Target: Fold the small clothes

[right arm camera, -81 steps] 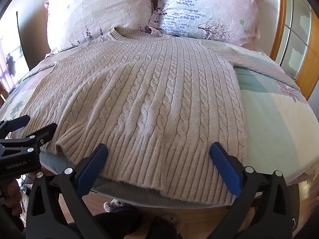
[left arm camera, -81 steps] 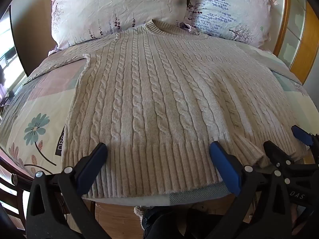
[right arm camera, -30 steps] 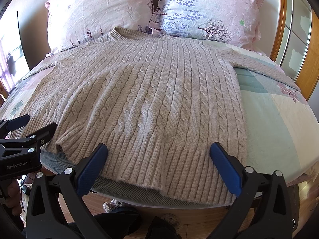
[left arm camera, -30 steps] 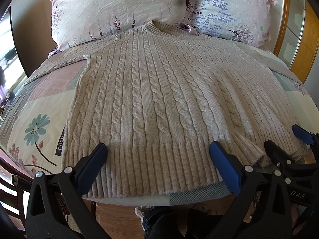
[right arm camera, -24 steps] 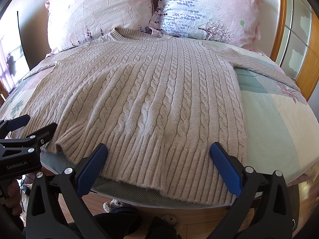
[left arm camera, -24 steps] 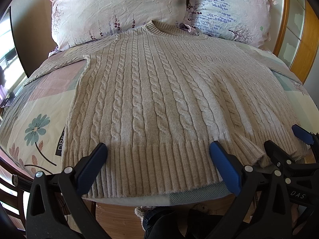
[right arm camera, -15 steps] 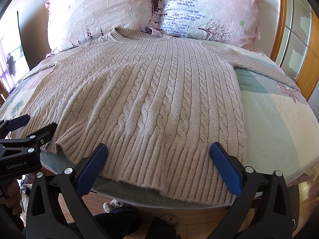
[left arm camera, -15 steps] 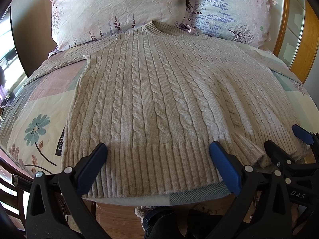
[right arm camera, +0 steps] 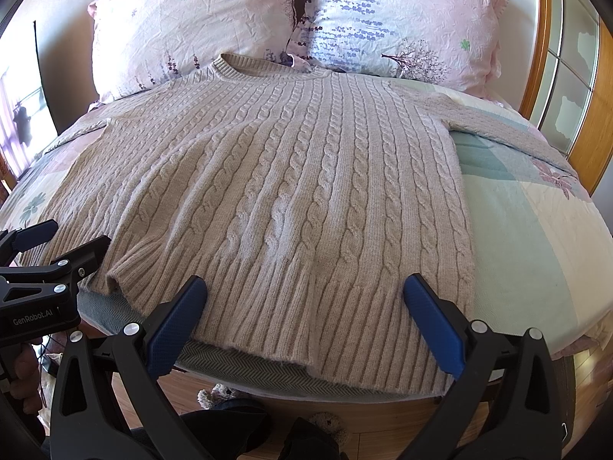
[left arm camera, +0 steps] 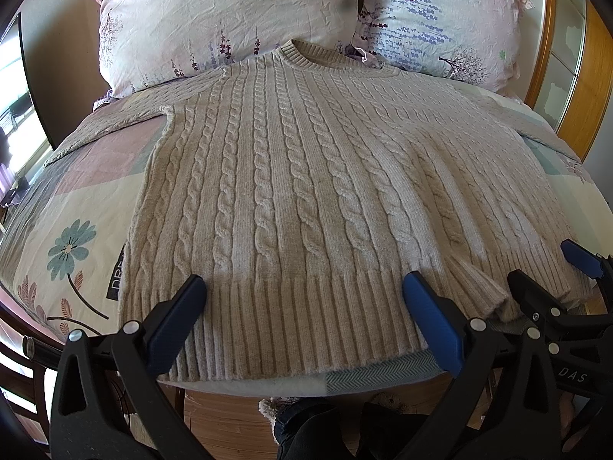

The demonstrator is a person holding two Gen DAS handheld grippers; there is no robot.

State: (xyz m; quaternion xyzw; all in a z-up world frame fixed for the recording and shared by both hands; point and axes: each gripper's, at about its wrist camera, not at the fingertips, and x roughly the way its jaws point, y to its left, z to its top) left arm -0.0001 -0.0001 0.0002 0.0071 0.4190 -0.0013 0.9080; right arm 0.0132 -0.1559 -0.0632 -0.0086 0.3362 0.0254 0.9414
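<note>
A beige cable-knit sweater (left arm camera: 306,176) lies flat, face up, on the bed, collar at the pillows, ribbed hem at the near edge; it also shows in the right wrist view (right arm camera: 299,191). Its sleeves spread out to both sides. My left gripper (left arm camera: 304,306) is open, its blue pads hovering over the left half of the hem. My right gripper (right arm camera: 304,306) is open over the right half of the hem. Each gripper shows in the other's view: the right one (left arm camera: 551,272) at the hem's right part, the left one (right arm camera: 65,237) at the hem's left part. The hem bulges up a little between them.
Two floral pillows (left arm camera: 230,19) (right arm camera: 402,23) stand against the headboard. The patchwork bedspread (right arm camera: 528,230) shows on both sides of the sweater. A wooden frame with glass panes (right arm camera: 567,76) rises at the right. Wooden floor lies below the bed's near edge (left arm camera: 364,377).
</note>
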